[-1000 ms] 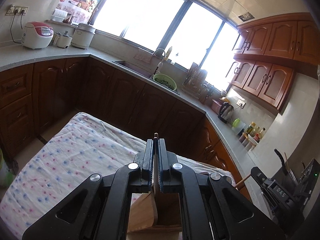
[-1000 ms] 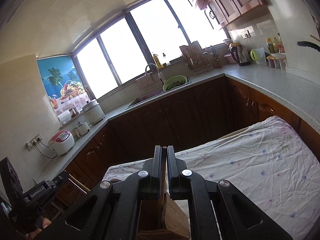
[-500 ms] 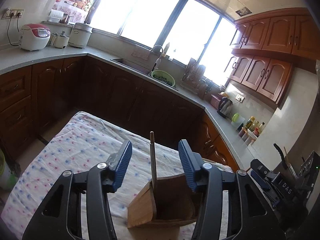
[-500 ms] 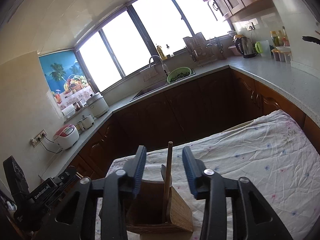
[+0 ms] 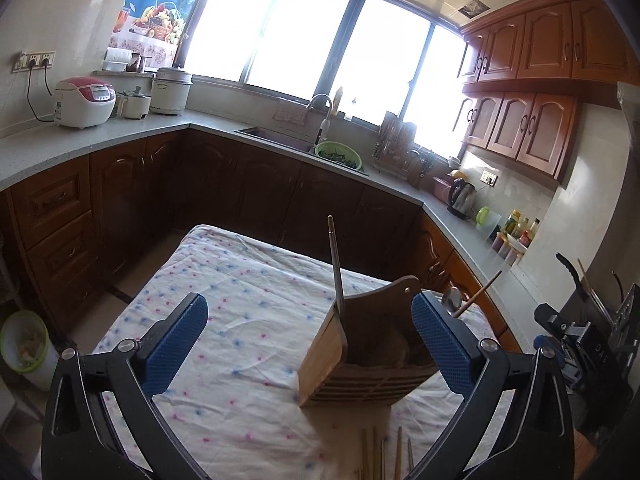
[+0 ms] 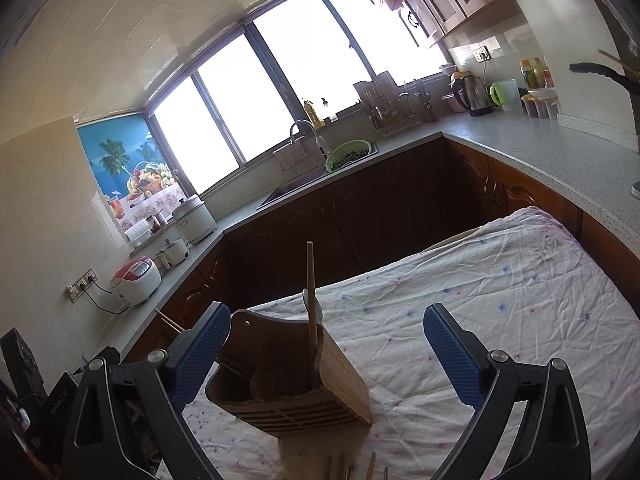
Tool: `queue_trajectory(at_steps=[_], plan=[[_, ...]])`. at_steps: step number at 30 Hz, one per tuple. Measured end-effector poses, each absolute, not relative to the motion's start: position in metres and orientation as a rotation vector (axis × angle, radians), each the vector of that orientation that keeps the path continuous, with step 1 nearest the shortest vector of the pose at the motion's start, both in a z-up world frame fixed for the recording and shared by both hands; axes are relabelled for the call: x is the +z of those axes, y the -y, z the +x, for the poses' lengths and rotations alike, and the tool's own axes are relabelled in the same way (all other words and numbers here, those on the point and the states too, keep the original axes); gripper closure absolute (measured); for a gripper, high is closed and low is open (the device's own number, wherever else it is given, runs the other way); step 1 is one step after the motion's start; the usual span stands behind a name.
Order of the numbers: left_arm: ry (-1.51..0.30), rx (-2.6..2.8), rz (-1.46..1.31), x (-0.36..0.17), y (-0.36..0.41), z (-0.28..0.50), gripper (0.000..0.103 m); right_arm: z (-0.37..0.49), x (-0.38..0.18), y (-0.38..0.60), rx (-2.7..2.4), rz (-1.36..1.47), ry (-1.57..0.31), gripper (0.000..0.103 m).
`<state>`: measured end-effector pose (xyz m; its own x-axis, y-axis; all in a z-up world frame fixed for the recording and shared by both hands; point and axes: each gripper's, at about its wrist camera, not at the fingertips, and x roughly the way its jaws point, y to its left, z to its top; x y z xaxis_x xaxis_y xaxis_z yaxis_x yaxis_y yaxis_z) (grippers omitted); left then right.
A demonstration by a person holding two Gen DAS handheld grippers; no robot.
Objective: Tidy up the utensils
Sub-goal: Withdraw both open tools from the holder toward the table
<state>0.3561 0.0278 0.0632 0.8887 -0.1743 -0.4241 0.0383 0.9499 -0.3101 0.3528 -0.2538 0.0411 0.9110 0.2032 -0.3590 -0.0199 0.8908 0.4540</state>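
Centrally, a wooden utensil holder (image 5: 362, 364) stands on a table draped in a white floral tablecloth (image 5: 240, 308), its slatted front facing the cameras. In the left wrist view a slim metal-tipped chopstick (image 5: 335, 264) rises from the holder's left compartment, leaning slightly. From the right wrist camera the same holder (image 6: 296, 392) sits low and left, and here a wooden chopstick (image 6: 311, 312) stands nearly upright in its right-hand compartment, with a pale spoon (image 6: 313, 306) just behind it; the inner divider shows only from this side. Only the left view catches a metal spoon bowl (image 5: 452, 298) and a slanted wooden stick (image 5: 478, 294) beyond the holder's far right edge, partly hidden by the finger.

More loose chopsticks (image 5: 384, 454) lie on the cloth in front of the holder, cut off at the bottom edge; the right view shows only their tips (image 6: 352, 466).

The left gripper (image 5: 310, 344) is spread wide with nothing between its blue pads, its right finger overlapping the holder's right side. The right gripper (image 6: 326, 354) is likewise wide apart and carries nothing, its left finger overlapping the holder's left rim.

Farther out, a grey countertop (image 6: 560, 152) wraps the room. A green colander (image 5: 338, 154) sits at the sink, a red-and-white rice cooker (image 5: 85, 102) at the left, and an electric kettle (image 6: 472, 94) near the bright windows.
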Motion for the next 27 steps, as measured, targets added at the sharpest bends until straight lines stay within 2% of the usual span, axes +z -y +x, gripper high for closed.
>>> queue_trajectory(at_steps=[11, 27], plan=[[-0.612, -0.164, -0.164, 0.036, -0.011, 0.305, 0.0, 0.291, 0.026, 0.241, 0.145, 0.367, -0.475, 0.004], [-0.616, -0.192, -0.165, 0.016, -0.006, 0.251, 0.0, 0.227, -0.004, 0.228, 0.112, 0.287, -0.528, 0.003]])
